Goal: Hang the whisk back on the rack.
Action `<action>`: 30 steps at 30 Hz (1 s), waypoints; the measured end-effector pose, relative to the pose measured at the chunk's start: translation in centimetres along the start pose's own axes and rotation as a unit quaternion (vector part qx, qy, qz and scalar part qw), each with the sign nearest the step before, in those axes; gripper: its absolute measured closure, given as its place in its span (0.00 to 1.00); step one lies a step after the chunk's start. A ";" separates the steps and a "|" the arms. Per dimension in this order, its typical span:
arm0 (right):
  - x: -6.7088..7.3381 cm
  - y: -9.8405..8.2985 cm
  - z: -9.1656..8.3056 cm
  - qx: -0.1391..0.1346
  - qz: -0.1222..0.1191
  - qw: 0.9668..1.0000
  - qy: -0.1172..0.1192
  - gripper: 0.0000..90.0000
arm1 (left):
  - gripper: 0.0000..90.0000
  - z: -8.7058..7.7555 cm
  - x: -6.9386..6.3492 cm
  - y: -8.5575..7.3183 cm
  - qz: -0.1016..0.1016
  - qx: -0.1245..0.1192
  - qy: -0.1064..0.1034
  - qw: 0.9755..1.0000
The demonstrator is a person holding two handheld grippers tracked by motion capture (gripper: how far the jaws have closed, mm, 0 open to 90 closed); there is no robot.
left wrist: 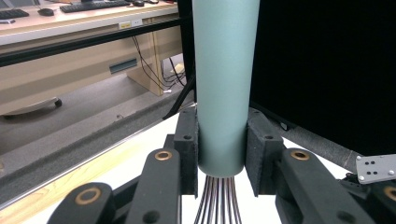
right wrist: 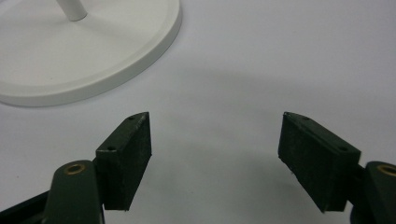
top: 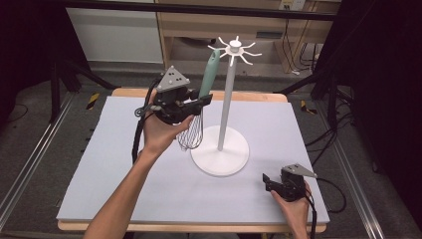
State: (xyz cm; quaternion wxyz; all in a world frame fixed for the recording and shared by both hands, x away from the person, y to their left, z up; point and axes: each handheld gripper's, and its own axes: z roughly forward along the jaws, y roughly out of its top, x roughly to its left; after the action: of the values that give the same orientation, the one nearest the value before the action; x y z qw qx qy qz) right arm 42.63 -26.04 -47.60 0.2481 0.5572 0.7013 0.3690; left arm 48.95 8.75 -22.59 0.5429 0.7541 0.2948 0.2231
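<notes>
A whisk [top: 198,117] with a pale teal handle [left wrist: 223,84] and steel wire loops hangs upright beside the white hook stand [top: 225,94]. My left gripper [top: 201,102] is shut on the handle's lower end, just above the wires, and holds it off the table. In the left gripper view both pads [left wrist: 187,144] press the handle's sides. The handle's top end reaches up close to one of the stand's hooks [top: 216,49]. My right gripper [top: 267,180] rests low at the table's front right, open, with nothing between its fingers [right wrist: 126,156].
The stand's round base [top: 220,157] sits mid-table on the grey mat [top: 149,189]; its edge lies left of the right gripper's jaws [right wrist: 93,88]. A wooden shelf and cables stand behind the table.
</notes>
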 end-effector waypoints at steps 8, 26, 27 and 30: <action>0.0 0.0 0.0 0.000 -0.001 1.000 0.000 0.29 | 0.76 0.5 -0.2 -0.1 -0.002 -0.001 -0.003 1.000; 0.0 0.0 0.0 0.002 -0.001 1.000 0.001 0.29 | 0.76 1.6 -0.1 -0.7 -0.006 -0.003 0.000 1.000; 0.0 0.0 0.1 0.002 -0.002 1.000 0.000 0.29 | 0.76 1.8 -0.1 -0.8 -0.005 -0.004 0.001 1.000; 0.0 0.0 0.1 0.002 -0.002 1.000 0.000 0.29 | 0.76 1.9 -0.2 -0.8 -0.005 -0.006 0.002 1.000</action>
State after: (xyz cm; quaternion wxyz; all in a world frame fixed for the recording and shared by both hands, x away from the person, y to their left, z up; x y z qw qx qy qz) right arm 42.66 -25.98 -47.65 0.2476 0.5566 0.7030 0.3669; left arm 49.93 7.51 -23.94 0.5481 0.7489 0.2982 0.2232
